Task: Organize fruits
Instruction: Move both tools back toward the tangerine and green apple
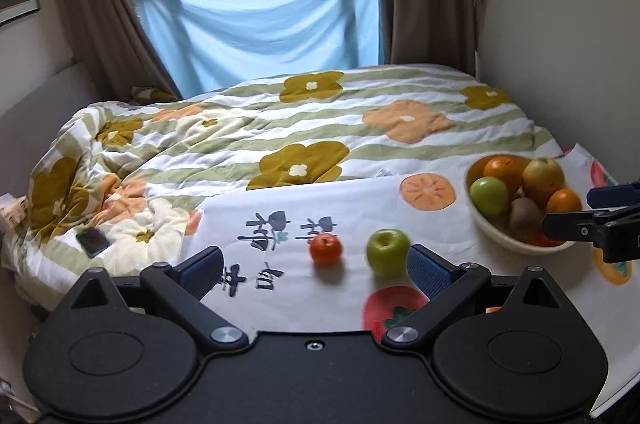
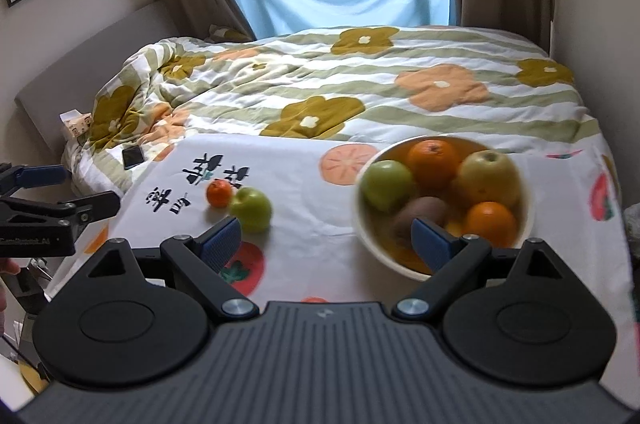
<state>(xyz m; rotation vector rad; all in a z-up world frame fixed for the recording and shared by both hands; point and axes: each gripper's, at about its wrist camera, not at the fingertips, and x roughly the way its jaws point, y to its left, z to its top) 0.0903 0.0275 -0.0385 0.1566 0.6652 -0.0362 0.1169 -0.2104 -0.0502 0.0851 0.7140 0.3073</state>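
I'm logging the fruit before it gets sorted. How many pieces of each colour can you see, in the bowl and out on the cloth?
Green: 2, one in the bowl, one on the cloth
Orange: 3, two in the bowl, one small on the cloth
Yellow: 1
Brown: 1
Total: 7 clearly seen; more may lie underneath.

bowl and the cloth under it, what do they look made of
Bowl: likely glazed ceramic, possibly plastic; smooth cream wall with a thick rounded rim and a soft sheen. Cloth: thin printed fabric, matte white with fruit pictures and dark characters; it lies flat with faint creases.
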